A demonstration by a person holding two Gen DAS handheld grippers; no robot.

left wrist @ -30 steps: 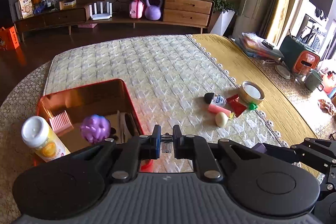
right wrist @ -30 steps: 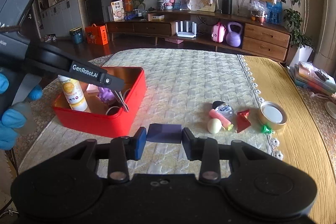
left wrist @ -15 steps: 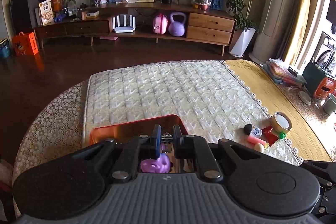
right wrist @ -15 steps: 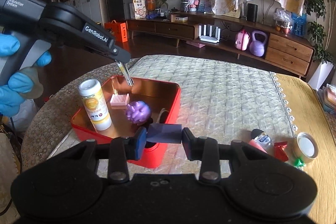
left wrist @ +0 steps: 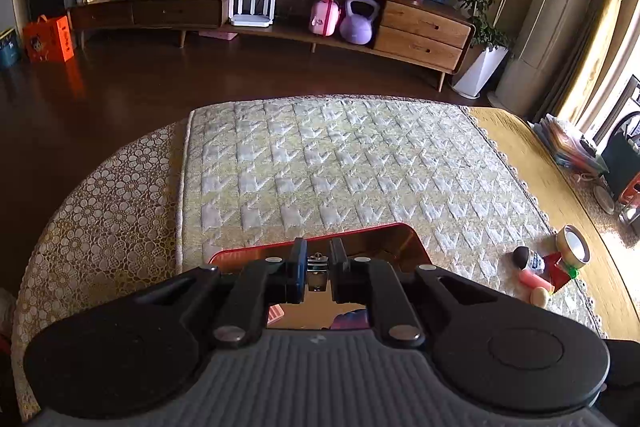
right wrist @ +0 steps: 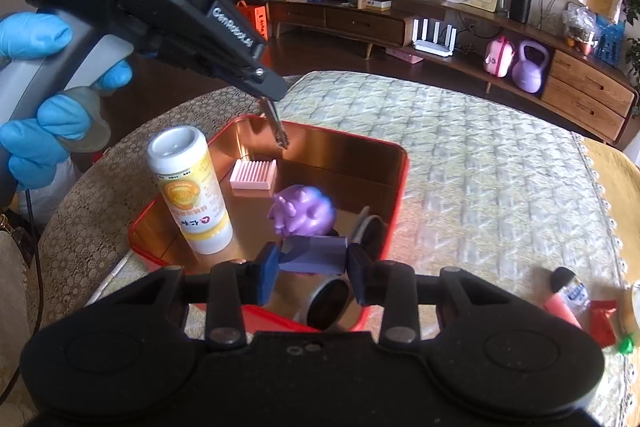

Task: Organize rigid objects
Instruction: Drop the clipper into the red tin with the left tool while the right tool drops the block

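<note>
Closest to me, my right gripper is clamped on a small purple block, its long side running straight across from one pad to the other, and it hangs over the near end of the red tin on the quilted mat. Directly below and just beyond the block sit a round dark-lensed object, a purple knobbly toy and a white-and-yellow bottle standing upright at the tin's left side, with a pink ridged piece flat on the floor behind them. As I read it, the drop turns on one thing: the block lies above the tin's crowded near end, so open floor lies forward and slightly left of my pads, toward the far wall. My left gripper, held in a blue-gloved hand, is pinched tight on a small metal clip-like item that I cannot identify, its tip poised over the far left corner above the pink piece. That side is the nearer to bare floor. Well off to the right on the mat, a cluster still waits outside the tin: a dark-capped little bottle, a pink tube, an egg-shaped piece, a red wrapper and a roll of tape.
</note>
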